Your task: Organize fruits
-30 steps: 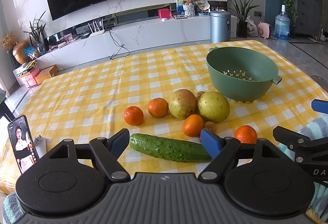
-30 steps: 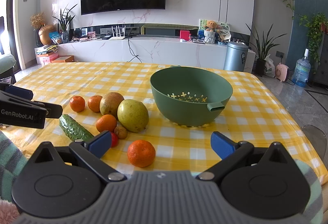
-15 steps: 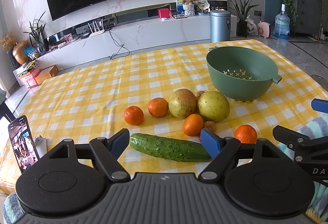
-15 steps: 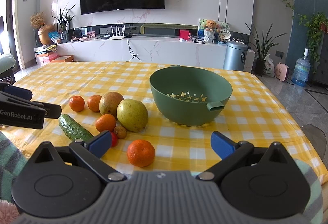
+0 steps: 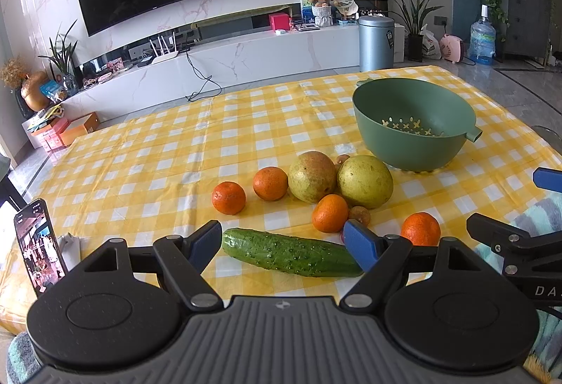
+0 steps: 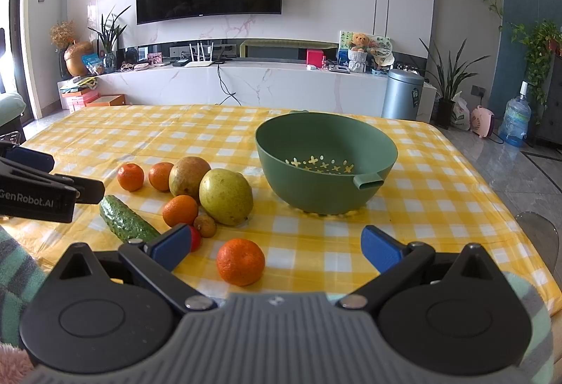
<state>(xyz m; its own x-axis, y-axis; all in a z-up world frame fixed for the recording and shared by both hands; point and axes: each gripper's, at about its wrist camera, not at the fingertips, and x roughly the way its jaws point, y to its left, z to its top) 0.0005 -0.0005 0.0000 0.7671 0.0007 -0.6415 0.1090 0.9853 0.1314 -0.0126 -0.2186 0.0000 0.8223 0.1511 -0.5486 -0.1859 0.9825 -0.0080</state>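
Note:
A green colander bowl stands empty on the yellow checked table. In front of it lie two large yellow-green fruits, several tangerines, small brown fruits and a cucumber. My left gripper is open, just before the cucumber. My right gripper is open, with one tangerine between its fingers' line and lying ahead of them. Each gripper shows at the edge of the other's view.
A phone stands propped at the table's left front edge. Striped fabric lies at the near right edge. The table's far half is bare cloth. A TV wall and cabinet stand beyond.

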